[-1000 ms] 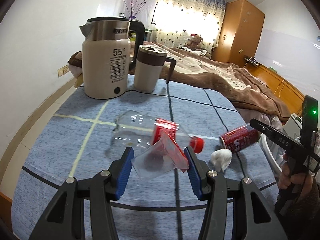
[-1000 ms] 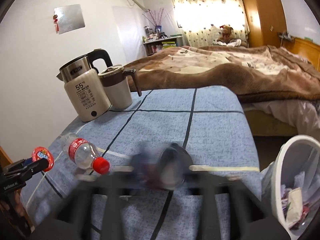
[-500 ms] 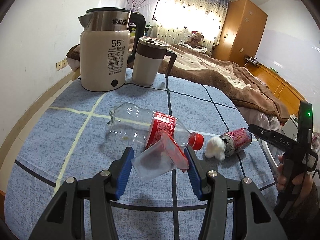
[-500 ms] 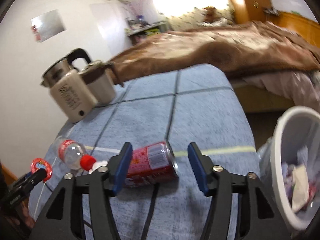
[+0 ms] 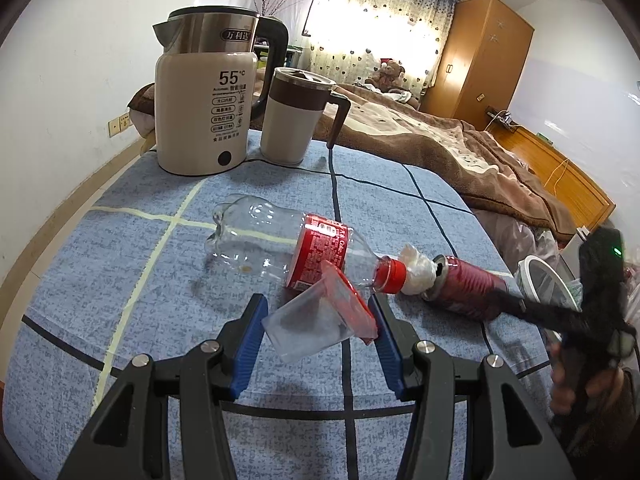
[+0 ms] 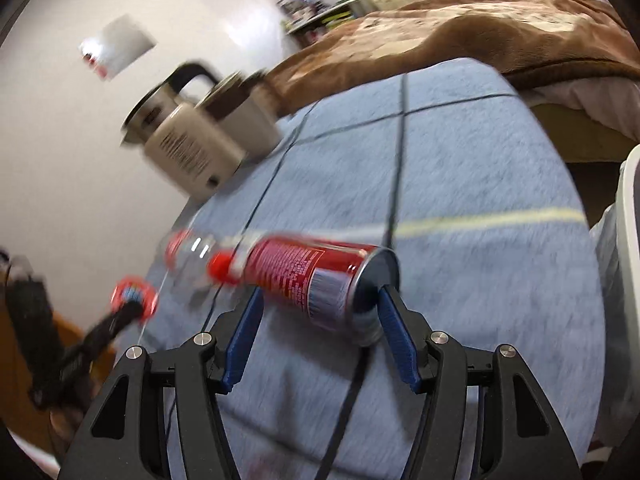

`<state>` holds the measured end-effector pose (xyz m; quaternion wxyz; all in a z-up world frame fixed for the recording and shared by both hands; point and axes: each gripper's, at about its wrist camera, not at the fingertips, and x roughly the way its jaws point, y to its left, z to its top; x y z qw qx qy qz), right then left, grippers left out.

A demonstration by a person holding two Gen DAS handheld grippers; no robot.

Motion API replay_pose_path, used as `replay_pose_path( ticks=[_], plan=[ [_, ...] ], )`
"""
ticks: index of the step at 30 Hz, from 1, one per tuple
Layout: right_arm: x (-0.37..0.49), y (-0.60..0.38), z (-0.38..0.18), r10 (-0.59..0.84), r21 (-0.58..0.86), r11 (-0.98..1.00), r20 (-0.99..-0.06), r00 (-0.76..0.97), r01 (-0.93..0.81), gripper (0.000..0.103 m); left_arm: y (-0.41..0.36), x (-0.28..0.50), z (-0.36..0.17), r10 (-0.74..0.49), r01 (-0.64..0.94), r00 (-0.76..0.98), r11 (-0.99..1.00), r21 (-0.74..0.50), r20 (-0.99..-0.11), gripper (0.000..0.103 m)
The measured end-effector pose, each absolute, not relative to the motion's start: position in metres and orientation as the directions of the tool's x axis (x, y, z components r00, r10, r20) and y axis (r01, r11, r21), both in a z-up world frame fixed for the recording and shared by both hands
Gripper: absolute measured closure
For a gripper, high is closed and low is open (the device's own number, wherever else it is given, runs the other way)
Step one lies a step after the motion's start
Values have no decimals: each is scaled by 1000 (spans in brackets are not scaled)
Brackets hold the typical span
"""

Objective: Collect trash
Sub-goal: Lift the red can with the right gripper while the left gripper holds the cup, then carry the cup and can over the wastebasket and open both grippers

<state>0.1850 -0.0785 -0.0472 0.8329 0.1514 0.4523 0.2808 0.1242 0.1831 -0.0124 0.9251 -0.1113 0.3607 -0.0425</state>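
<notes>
On the blue surface [image 5: 120,264], right tongs [image 6: 320,320] spread around red can [image 6: 312,276], ungripped; left tongs [image 5: 316,330] hold plastic cup [image 5: 316,320]. Next: squeeze can.

Right wrist view motion-blurred: kettle [image 6: 188,148] text unreadable; waste bin [image 6: 630,216] cut by right edge. Left wrist view: hand [image 5: 588,384] blurred, can [image 5: 468,288] partly hidden.

Table, blue checked cloth [image 5: 132,264]: kettle [image 5: 204,104] and mug [image 5: 294,120] far beyond the left gripper [image 5: 316,332]; bottle [image 5: 280,248], tissue wad [image 5: 418,270], can [image 5: 468,288] just ahead.
</notes>
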Motion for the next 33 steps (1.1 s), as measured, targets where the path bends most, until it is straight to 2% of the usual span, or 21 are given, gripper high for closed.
replay_pose_path(
  ticks=[3, 6, 8, 11, 13, 16, 20, 24, 33],
  plan=[
    [161, -57, -37, 587, 396, 789, -709, 389, -470, 43, 183, 124, -13, -165, -2, 736, 969, -246, -657, 49],
    [148, -55, -24, 481, 211, 845, -704, 523, -492, 43, 182, 122, -14, -167, 1, 735, 970, -244, -658, 49],
    [153, -53, -19, 421, 141, 873, -699, 578, -466, 43, 181, 122, -15, -167, 2, 730, 970, -242, -663, 49],
    [166, -41, -20, 462, 158, 839, -712, 529, -521, 43, 178, 120, -13, -173, 9, 730, 970, -244, -662, 49],
    [175, -29, -25, 486, 171, 812, -727, 484, -558, 38, 177, 118, -12, -174, 11, 731, 970, -243, -660, 49],
    [196, -13, -34, 424, 98, 817, -770, 477, -568, 38, 174, 117, -10, -172, 14, 728, 971, -237, -664, 49],
    [207, -12, -46, 382, 99, 833, -815, 436, -545, 38, 171, 114, -8, -172, 19, 729, 973, -232, -662, 49],
    [199, -22, -46, 394, 118, 848, -793, 465, -517, 43, 164, 112, -5, -172, 34, 730, 976, -217, -661, 49],
    [182, -49, -30, 396, 140, 882, -738, 546, -450, 45, 136, 113, 3, -176, 74, 734, 981, -180, -656, 49]
  ],
)
